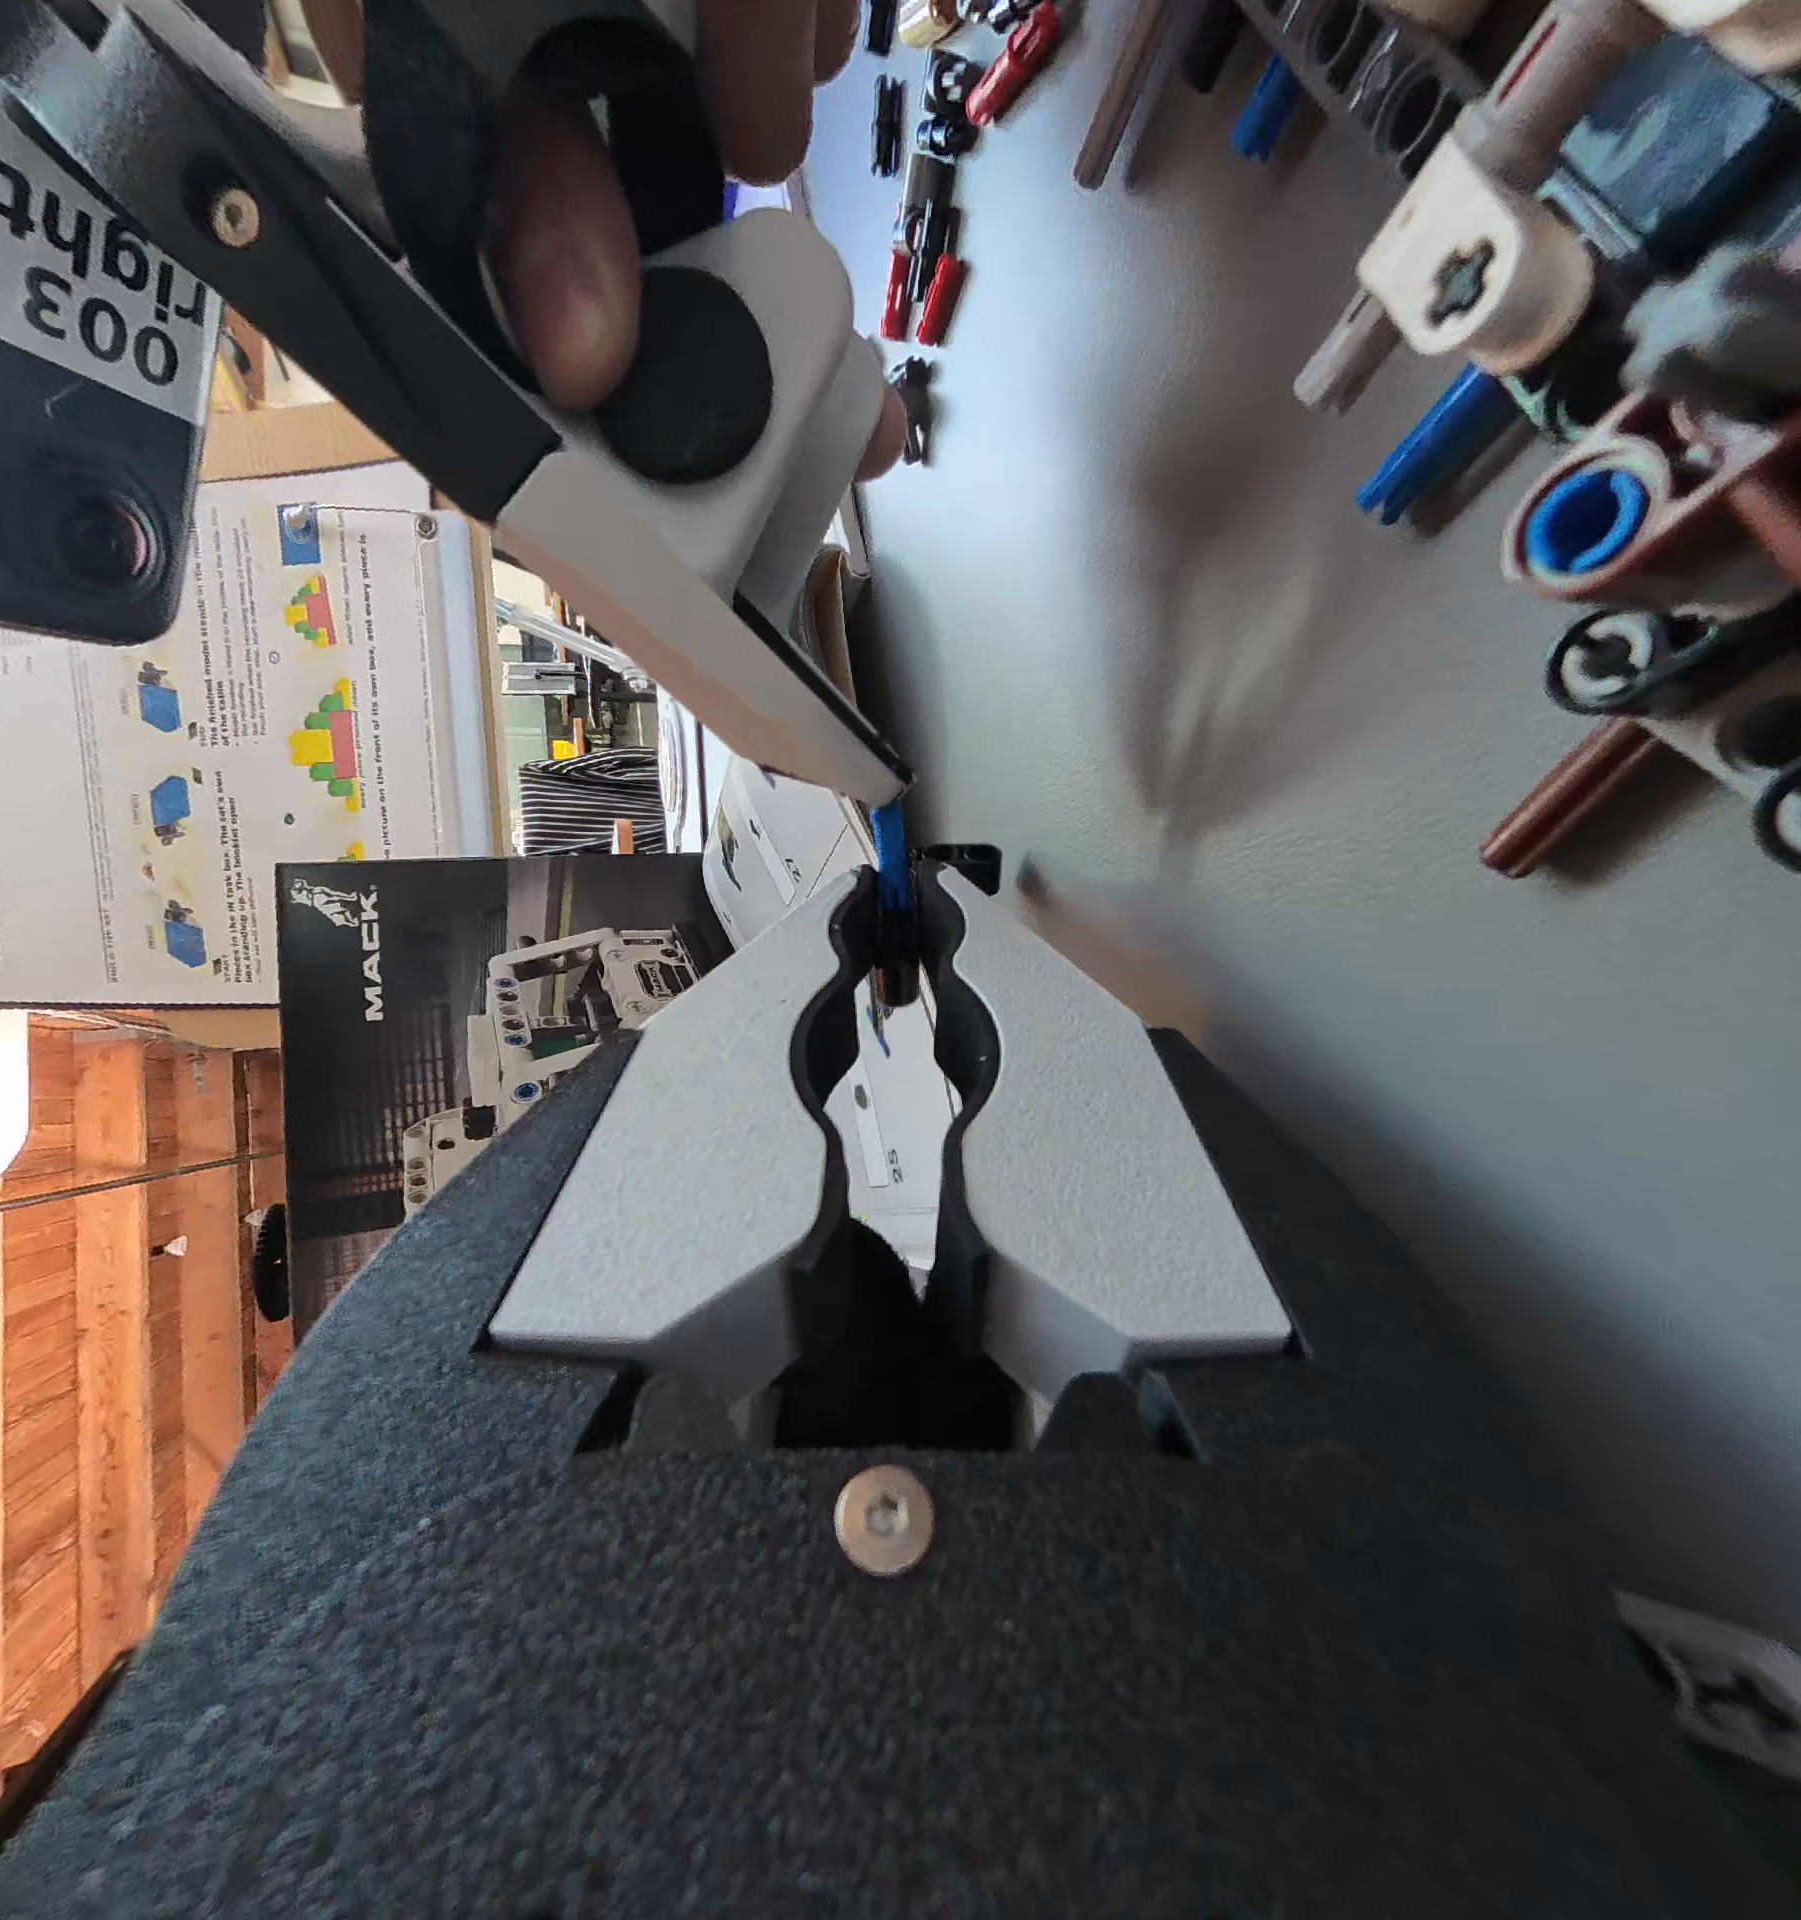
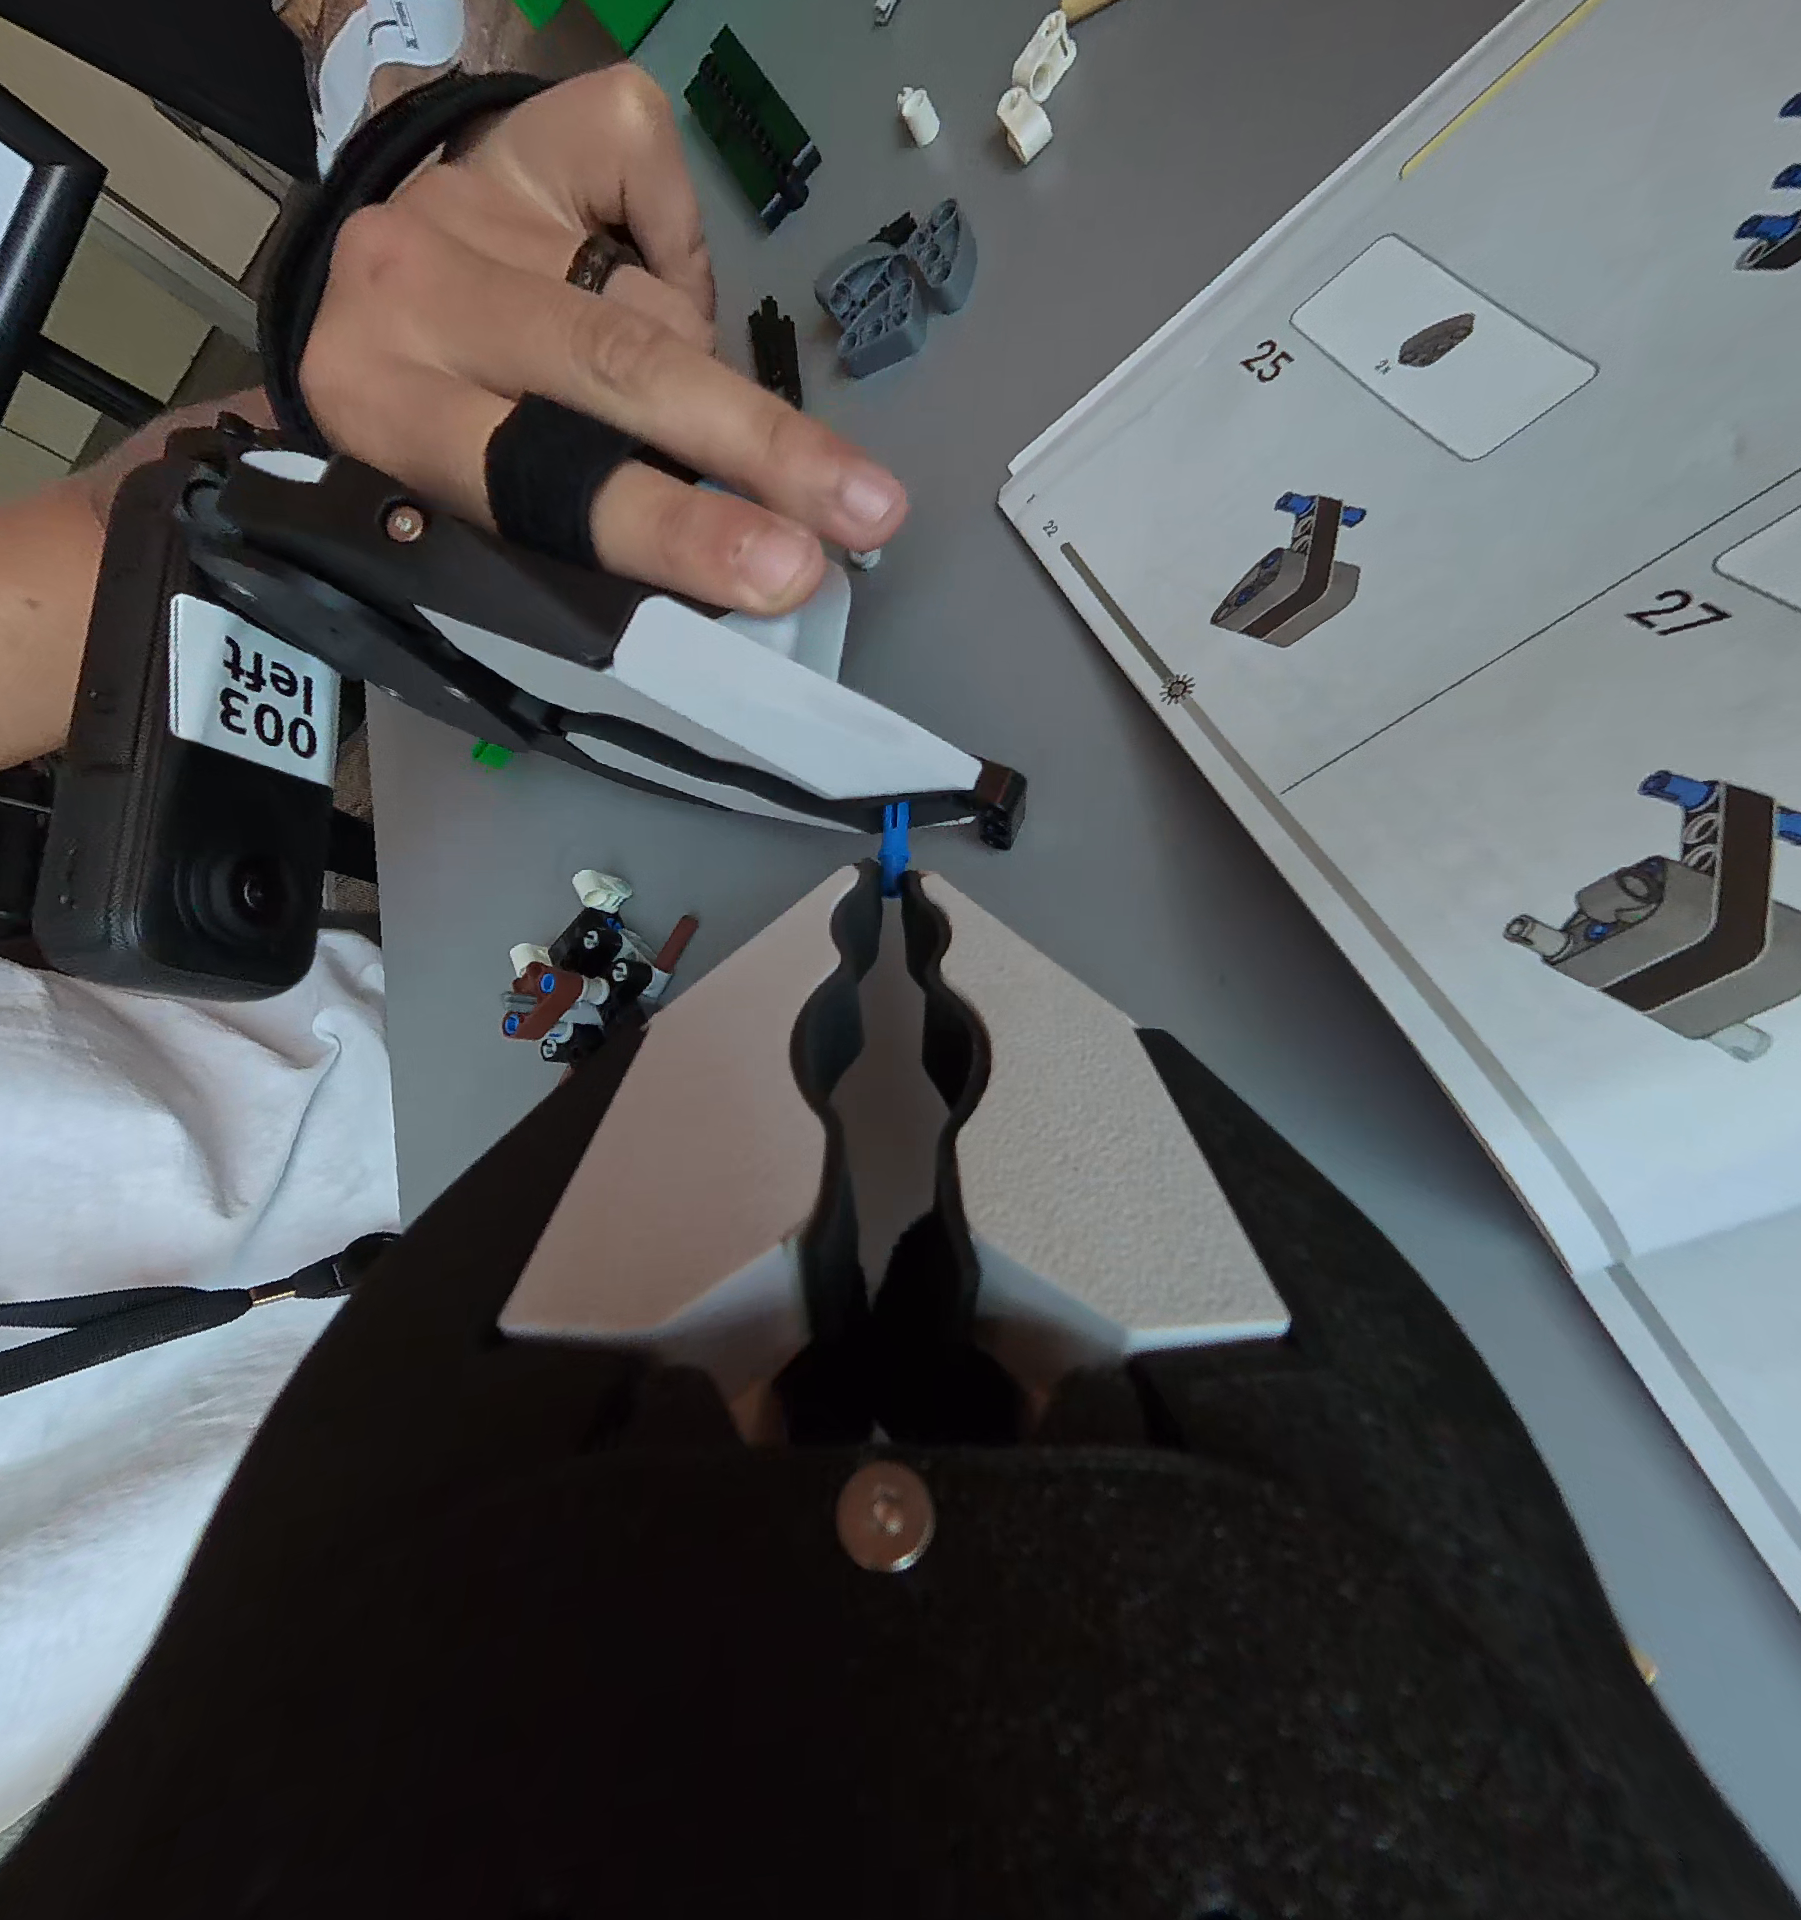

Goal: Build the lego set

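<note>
Stickers (image 2: 252, 696) printed in black mark both gripper bodies; booklet (image 2: 1498, 623) pages bear numerals.

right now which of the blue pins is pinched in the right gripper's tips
The lone blue pin between the right gripper and the black beam in the left gripper. The other blue pins sit in the small assembly on the table.

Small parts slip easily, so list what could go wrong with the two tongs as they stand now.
1. The right tongs pinch the blue pin only at their very tips; a sideways push could twist it out.
2. The left tongs hold the black beam near one end, so it may pivot under pressure.
3. A dropped pin could be lost among the loose parts on the grey table.
</note>
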The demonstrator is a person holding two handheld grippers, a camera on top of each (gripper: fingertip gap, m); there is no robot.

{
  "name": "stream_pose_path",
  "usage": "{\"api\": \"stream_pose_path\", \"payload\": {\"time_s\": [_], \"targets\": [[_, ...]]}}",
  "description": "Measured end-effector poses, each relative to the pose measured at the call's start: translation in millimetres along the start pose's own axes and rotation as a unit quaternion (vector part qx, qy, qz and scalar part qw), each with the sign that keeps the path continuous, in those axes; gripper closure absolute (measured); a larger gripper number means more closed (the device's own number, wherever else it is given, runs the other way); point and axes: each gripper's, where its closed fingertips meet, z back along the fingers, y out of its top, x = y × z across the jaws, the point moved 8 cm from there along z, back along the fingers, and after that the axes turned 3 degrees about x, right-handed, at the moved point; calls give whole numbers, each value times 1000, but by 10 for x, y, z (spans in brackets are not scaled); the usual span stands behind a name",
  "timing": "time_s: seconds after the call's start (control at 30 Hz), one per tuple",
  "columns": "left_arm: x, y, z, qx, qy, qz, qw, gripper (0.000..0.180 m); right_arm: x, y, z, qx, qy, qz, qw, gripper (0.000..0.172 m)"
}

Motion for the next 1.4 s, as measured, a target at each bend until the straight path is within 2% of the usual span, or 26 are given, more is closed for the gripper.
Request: {"api": "stream_pose_path", "payload": {"time_s": [0.1, 0.23, 0.33, 0.47, 0.67, 0.83, 0.97, 1.1, 1.17, 1.23, 1.33, 1.4], "targets": [[-2, -10, -1, -3, 6, -8, 1000, 174, 2, 20, 14, 11, -5, 4, 1000, 169], [-49, -47, 1, -9, 8, 30, 999, 175, 3, 62, 28, 36, -12, 15, 999, 169], [-108, -75, 4, -6, -9, 102, 995, 175, 1, 92, 42, 53, -19, 26, 998, 169], [-176, -164, -2, -14, -39, 196, 980, 174, -23, 85, 71, 40, -41, 49, 997, 169], [-108, -214, -36, -25, -52, 174, 983, 174, 134, 20, 19, 14, -76, -36, 996, 169], [-116, -197, -31, -22, -64, 192, 979, 174, 199, -7, -54, 10, -64, -90, 994, 169], [-125, -205, -35, -23, -69, 206, 976, 174, 167, 17, -47, 13, -55, -93, 994, 169], [-148, -214, -51, -18, -96, 290, 952, 175, 136, 107, 84, 1, -84, -49, 995, 169], [-156, -191, -77, -9, -115, 339, 934, 175, 80, 202, 216, -38, -107, -4, 993, 169], [-162, -168, -97, 0, -138, 367, 920, 174, 8, 243, 282, -141, -110, 43, 983, 169], [-147, -140, -102, 17, -182, 409, 894, 174, -47, 340, 267, -302, -92, 58, 947, 169], [-118, -140, -109, 20, -193, 413, 890, 174, -37, 435, 152, -381, -77, 40, 920, 169]]}}
